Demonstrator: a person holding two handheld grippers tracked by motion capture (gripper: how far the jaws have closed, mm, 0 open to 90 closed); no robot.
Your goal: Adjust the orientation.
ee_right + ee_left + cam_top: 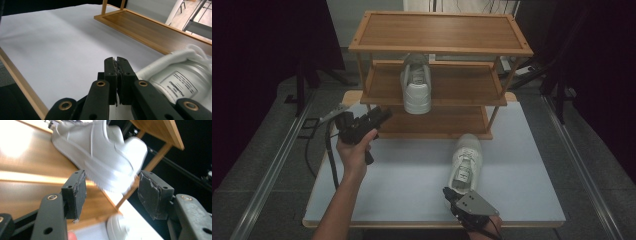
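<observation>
Tongs first: the left gripper (381,114) hangs above the desk's (412,180) far left corner, beside the left end of the wooden rack (439,47), and its jaws stand wide with nothing between them. The left gripper view looks between those pads (75,195) at a white shoe on the shelf (100,155), blurred, seen from the side with its ribbed sole edge and heel overhanging the shelf's front lip. From the high view that same shoe sits toe-forward on the middle shelf, left of centre.

Further right, a second white shoe (466,162) lies on the desk just in front of the rack's bottom shelf, toe toward the rack and heel toward the near edge. The right gripper (448,192) sits at its heel, jaws pressed together; whether they pinch the collar cannot be told. The right gripper view adds the printed label on the insole (178,86) and the padded white collar beside the closed pads.
</observation>
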